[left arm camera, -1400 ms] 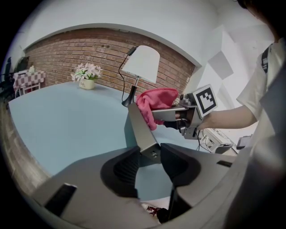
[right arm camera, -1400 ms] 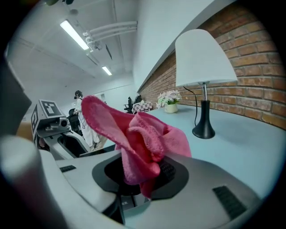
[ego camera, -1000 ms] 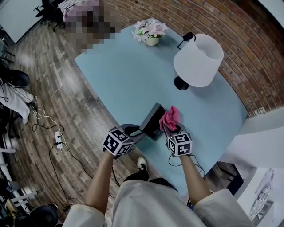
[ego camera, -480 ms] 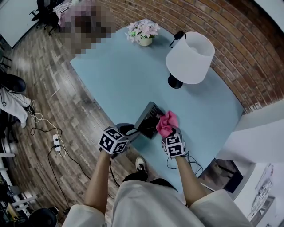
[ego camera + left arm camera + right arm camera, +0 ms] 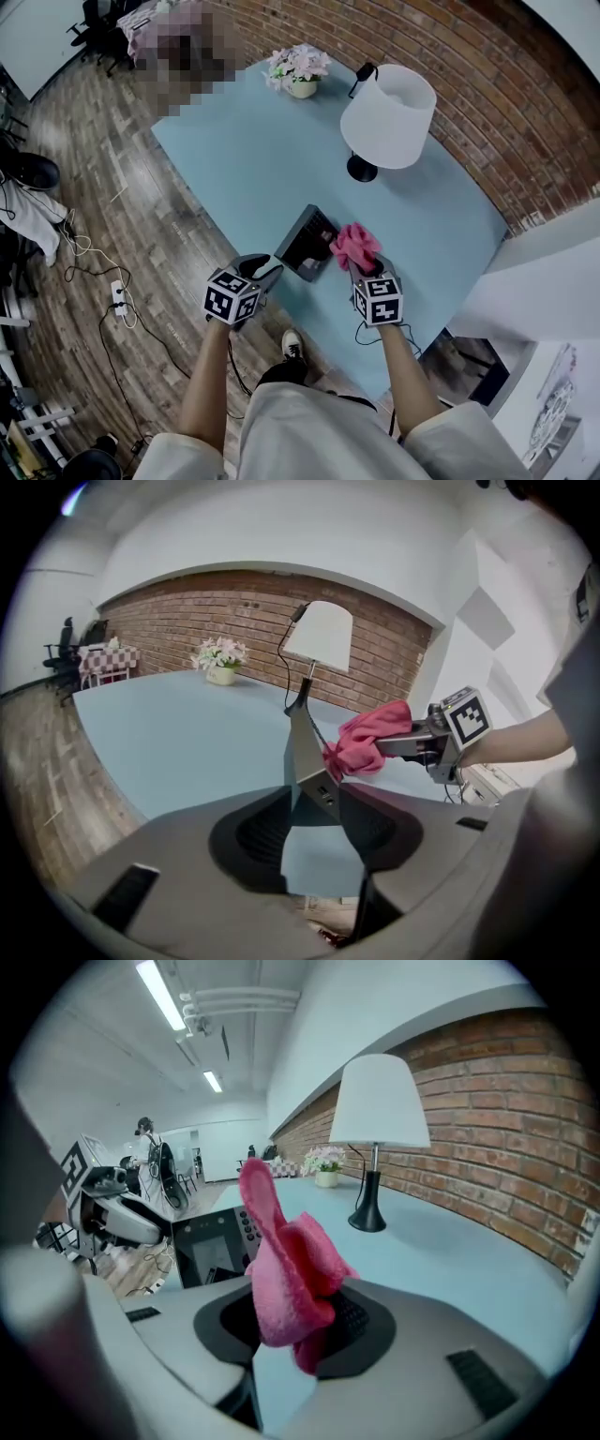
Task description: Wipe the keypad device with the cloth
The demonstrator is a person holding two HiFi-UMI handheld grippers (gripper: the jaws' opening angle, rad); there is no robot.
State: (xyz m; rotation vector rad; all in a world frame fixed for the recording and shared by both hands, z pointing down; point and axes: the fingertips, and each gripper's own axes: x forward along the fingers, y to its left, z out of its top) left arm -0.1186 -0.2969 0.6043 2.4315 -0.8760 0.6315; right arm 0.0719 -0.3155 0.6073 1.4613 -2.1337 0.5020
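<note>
Keypad device (image 5: 305,242): dark grey slab on the pale blue bench (image 5: 234,159), near corner between the left hand-held gripper's (image 5: 265,272) jaws.
Around: white-shaded lamp (image 5: 387,117) and potted flowers (image 5: 298,67) well beyond the device.
Left grip: wide, jaws just opening, not pressing the device.
Right hand-held gripper (image 5: 364,269): clamps crumpled pink cloth (image 5: 356,246) beside the device.

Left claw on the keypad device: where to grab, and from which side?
I'd take the keypad device by its thin near edge, coming from the person's left. It stands tilted, edge-on to the left claw, whose jaws have just been opening with that corner in the gap, pads clear. That leaves the keyed face free for the cloth.
</note>
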